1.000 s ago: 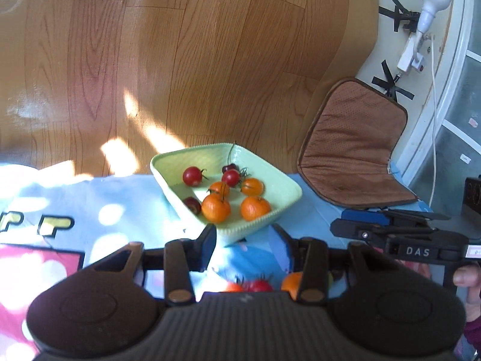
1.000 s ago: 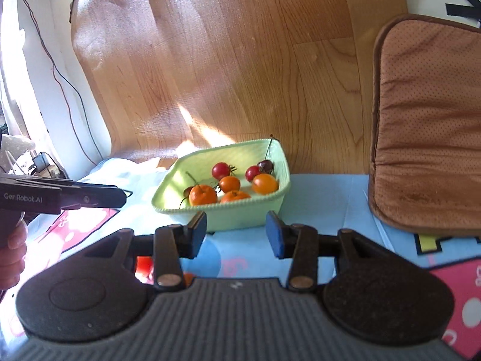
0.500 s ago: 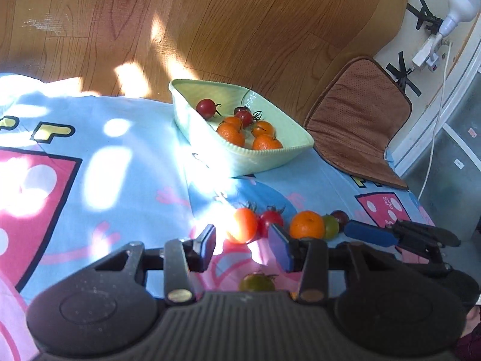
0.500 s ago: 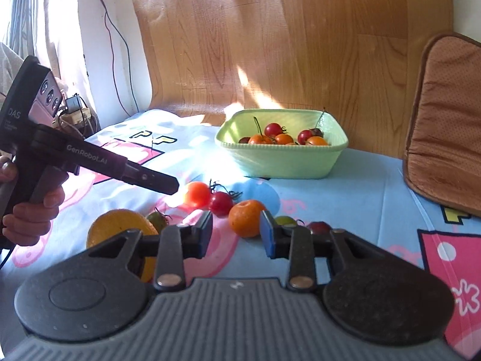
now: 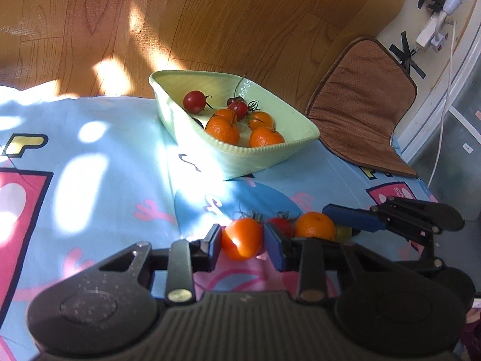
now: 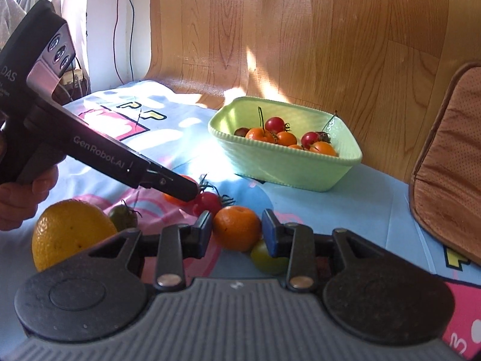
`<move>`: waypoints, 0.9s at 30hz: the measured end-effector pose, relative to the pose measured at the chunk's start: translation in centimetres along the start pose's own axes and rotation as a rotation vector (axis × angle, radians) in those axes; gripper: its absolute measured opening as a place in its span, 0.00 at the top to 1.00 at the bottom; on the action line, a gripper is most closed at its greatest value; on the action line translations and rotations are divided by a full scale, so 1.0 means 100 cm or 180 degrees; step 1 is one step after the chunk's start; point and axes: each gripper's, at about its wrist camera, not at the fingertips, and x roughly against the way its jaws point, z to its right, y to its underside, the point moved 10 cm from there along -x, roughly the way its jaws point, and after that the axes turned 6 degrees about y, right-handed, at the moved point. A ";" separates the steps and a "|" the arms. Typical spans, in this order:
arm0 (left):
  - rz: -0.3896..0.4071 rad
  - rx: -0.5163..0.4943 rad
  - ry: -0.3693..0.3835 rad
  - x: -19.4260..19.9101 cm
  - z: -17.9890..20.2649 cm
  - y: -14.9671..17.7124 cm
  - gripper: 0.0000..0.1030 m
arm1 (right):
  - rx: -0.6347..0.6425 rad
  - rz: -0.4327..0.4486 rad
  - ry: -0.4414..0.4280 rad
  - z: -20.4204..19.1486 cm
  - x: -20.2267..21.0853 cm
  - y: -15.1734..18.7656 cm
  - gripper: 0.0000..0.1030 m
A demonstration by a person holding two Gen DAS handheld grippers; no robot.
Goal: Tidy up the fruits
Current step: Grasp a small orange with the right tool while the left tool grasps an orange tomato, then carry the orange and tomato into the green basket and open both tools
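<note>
Here, on a blue and pink cartoon-print cloth (image 5: pixel 99 162), loose fruit lies in a cluster just in front of a pale green dish (image 5: pixel 240 156); the dish already holds small mandarins and red cherry tomatoes. The left gripper (image 5: pixel 243 242) has its blue pads on either side of an orange tomato (image 5: pixel 243 238), and its jaws are closing on it, the pads touching or all but touching its skin. The right gripper (image 6: pixel 237 232) brackets a mandarin (image 6: pixel 237 231); its jaws are opening, a sliver of space showing at each pad. A red tomato (image 6: pixel 210 201) sits between the two fruits; a green tomato (image 6: pixel 264 257) lies just under the right gripper's pad; a large yellow citrus (image 6: pixel 70 234) rests well to the left, beside a dark green tomato (image 6: pixel 123 217). A brown cushion (image 5: pixel 363 102) lies at the cloth's far right edge.
</note>
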 end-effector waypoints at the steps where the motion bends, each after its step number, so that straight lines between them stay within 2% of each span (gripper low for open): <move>1: 0.0005 0.0014 -0.0029 0.002 -0.001 0.000 0.70 | 0.0060 -0.0007 0.0029 -0.001 0.000 0.001 0.61; 5: 0.0130 0.0087 -0.0017 0.028 0.005 0.000 0.70 | 0.0100 0.0027 0.0089 -0.005 0.010 0.001 0.65; 8: 0.0327 -0.0073 0.0009 0.067 0.026 0.007 0.70 | 0.0062 0.0214 0.0145 -0.011 0.042 0.000 0.65; 11: 0.0403 -0.0254 0.0034 0.098 0.051 0.033 0.70 | -0.0107 0.0280 0.0081 -0.020 0.083 0.015 0.65; 16: 0.0447 -0.0494 0.0073 0.136 0.090 0.095 0.70 | -0.0344 0.0118 0.0020 -0.042 0.132 0.066 0.65; 19: 0.0490 -0.0622 -0.0012 0.145 0.106 0.123 0.70 | -0.0565 0.0031 0.0014 -0.049 0.147 0.089 0.64; 21: 0.0428 -0.0569 0.0023 0.140 0.111 0.136 0.70 | -0.0675 0.0038 0.0044 -0.050 0.154 0.095 0.64; 27: 0.0235 -0.0561 -0.0051 0.114 0.119 0.167 0.70 | -0.0604 0.0025 0.0032 -0.068 0.163 0.097 0.64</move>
